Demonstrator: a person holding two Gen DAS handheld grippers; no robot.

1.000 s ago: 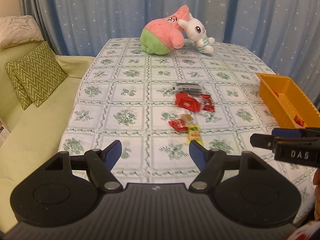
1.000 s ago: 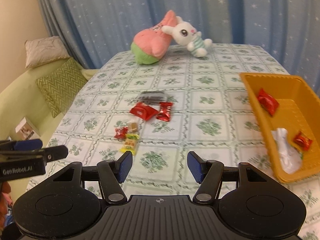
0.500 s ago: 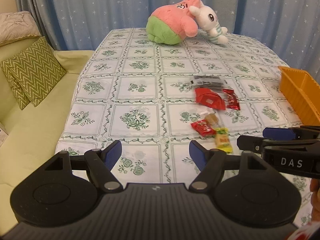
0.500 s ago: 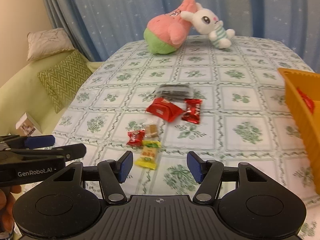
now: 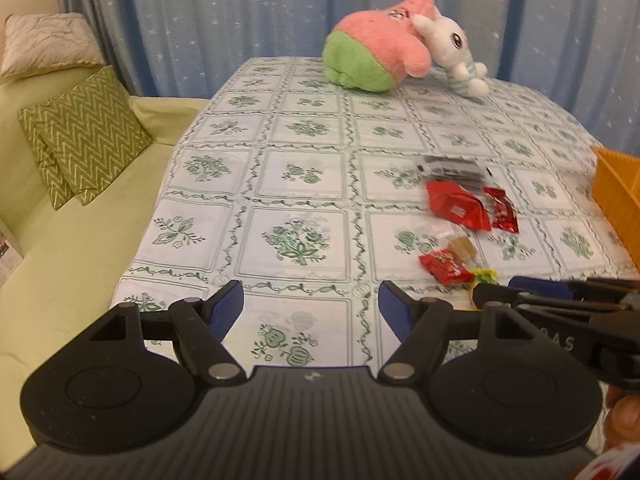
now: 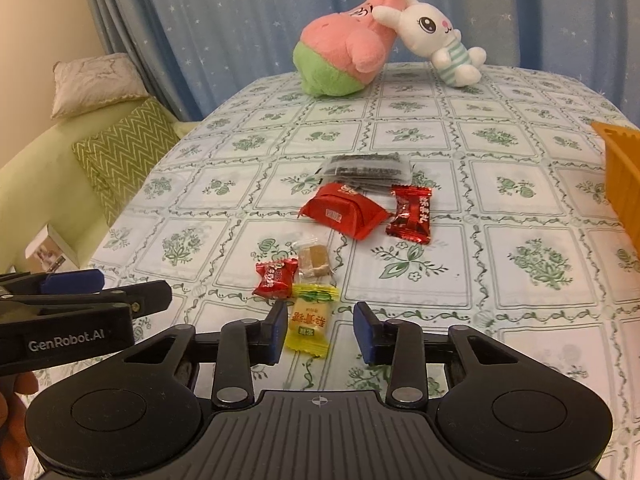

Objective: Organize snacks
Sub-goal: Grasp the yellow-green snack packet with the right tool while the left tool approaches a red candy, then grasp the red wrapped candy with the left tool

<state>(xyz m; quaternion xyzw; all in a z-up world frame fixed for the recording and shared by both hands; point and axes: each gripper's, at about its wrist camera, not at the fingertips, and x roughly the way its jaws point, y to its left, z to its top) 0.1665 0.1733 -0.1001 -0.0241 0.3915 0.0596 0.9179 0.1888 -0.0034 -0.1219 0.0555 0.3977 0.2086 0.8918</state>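
Note:
Several snacks lie on the flowered tablecloth (image 6: 440, 144): a yellow candy (image 6: 310, 322), a small red candy (image 6: 275, 278), a clear-wrapped brown candy (image 6: 314, 258), a big red packet (image 6: 346, 214), a dark red candy (image 6: 412, 214) and a black packet (image 6: 368, 168). My right gripper (image 6: 320, 334) is open, its blue pads on either side of the yellow candy's near end, just above it. My left gripper (image 5: 310, 312) is open and empty over the table's near left. The orange basket (image 6: 622, 168) stands at the right edge.
A pink-and-green plush (image 6: 340, 52) and a white rabbit plush (image 6: 436, 40) lie at the table's far end. A green sofa with zigzag cushions (image 5: 80, 140) runs along the left. Blue curtains hang behind.
Both grippers have moved left and forward. My right gripper has come down over the yellow candy and its jaws have narrowed. The basket has slid to the right edge of both views.

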